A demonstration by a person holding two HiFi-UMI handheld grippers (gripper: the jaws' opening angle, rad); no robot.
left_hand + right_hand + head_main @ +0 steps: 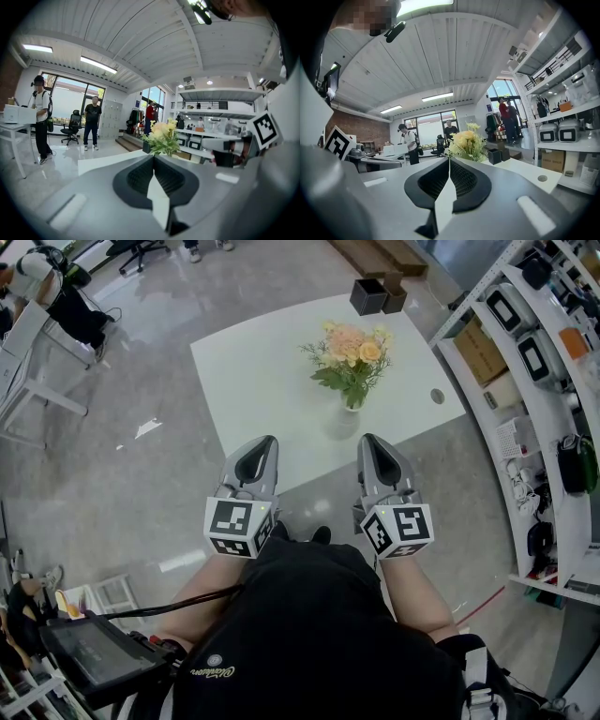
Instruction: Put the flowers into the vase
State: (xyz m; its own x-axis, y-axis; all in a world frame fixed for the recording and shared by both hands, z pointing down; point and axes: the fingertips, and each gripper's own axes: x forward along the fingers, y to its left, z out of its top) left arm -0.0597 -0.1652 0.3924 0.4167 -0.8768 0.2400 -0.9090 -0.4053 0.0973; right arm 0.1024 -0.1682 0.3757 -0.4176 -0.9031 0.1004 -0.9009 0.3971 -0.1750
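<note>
A bunch of peach and yellow flowers [352, 351] with green leaves stands upright in a small clear vase [353, 401] on the white table [253, 381]. Both grippers hover side by side over the table's near edge, short of the vase. My left gripper [268, 440] is shut with nothing in it, and so is my right gripper [367, 438]. The flowers [161, 136] show just beyond the tips of the left gripper [153, 157] in its own view. They appear likewise as flowers [468, 143] past the right gripper [450, 159].
Two dark square boxes [368, 296] sit at the table's far edge, and a round cable hole [438, 396] lies at its right side. White shelving [534, 352] with equipment runs along the right. People [92, 123] stand on the shiny floor beyond. A screen [94, 652] sits at lower left.
</note>
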